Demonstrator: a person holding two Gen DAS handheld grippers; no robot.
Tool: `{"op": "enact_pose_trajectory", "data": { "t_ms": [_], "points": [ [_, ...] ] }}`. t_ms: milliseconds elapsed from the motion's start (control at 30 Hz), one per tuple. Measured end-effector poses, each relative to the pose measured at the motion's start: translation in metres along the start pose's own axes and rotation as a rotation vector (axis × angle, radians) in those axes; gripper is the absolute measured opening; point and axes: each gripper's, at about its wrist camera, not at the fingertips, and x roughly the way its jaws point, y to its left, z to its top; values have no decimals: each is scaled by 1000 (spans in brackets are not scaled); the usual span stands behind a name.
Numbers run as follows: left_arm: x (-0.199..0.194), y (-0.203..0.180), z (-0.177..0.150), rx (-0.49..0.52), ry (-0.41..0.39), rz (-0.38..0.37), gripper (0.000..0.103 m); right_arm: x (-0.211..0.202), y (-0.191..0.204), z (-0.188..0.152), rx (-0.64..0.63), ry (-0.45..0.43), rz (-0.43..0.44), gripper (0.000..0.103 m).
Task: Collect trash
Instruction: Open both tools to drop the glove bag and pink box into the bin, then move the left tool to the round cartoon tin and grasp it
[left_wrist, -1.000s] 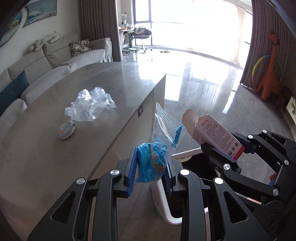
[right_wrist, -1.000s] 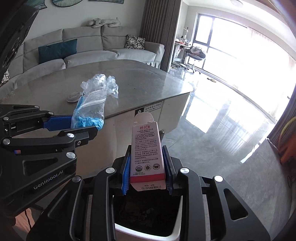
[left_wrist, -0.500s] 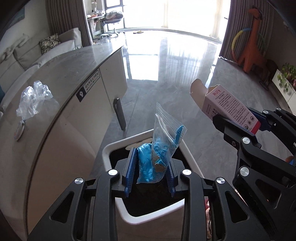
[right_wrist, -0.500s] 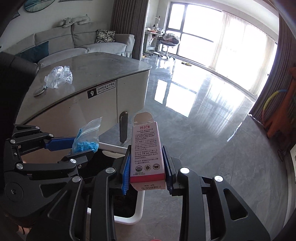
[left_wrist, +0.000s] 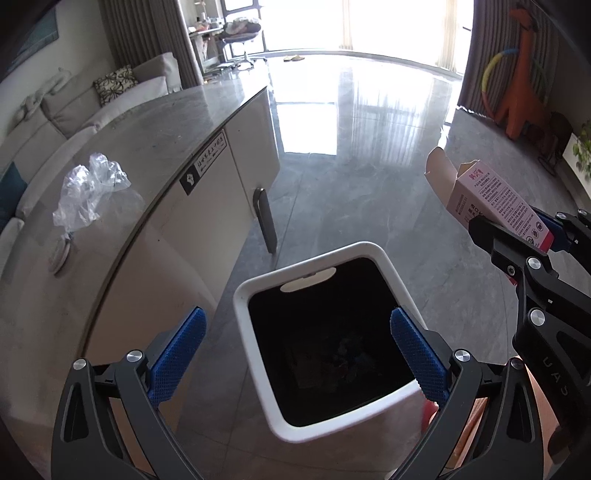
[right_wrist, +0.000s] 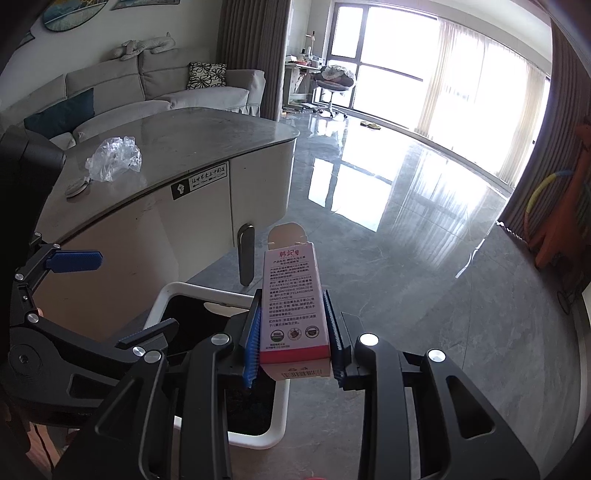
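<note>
The left claw (left_wrist: 297, 352) hangs right over the white trash bin (left_wrist: 258, 295), blue pads spread wide with nothing between them. Inside the bin it's dark, with dim scraps at the bottom. Over on the right, the right claw (right_wrist: 293, 336) is clamped on a pink-and-white carton (right_wrist: 293, 306), top flap open, held upright above the bin's near rim. On the grey table (right_wrist: 184, 136) a crumpled clear plastic bag (left_wrist: 88, 192) lies beside a small round disc (left_wrist: 59, 254), well apart from the bin.
</note>
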Motion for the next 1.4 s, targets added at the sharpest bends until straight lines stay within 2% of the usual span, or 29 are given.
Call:
{"op": "enact_pose_trajectory", "data": {
  "t_ms": [233,533,733,767,833,933,1400],
  "points": [
    [-10,16,-5,-15,-8,20,100,0,6,2,9,6,31,32],
    [-21,60,-14,-57,-11,101,100,13,41,5,13,24,97,32],
    [-26,85,-16,-104,-16,113,100,39,58,-1,7,104,102,35],
    [-26,87,-16,-108,-17,116,100,41,58,-3,13,102,97,53],
    [-27,91,-17,-118,-24,116,99,42,59,-4,16,95,90,96],
    [-28,95,-17,-127,-27,113,99,36,59,-2,7,58,47,99],
    [-33,106,-16,-175,-53,98,100,15,59,21,-3,-42,33,99]
  ]
}}
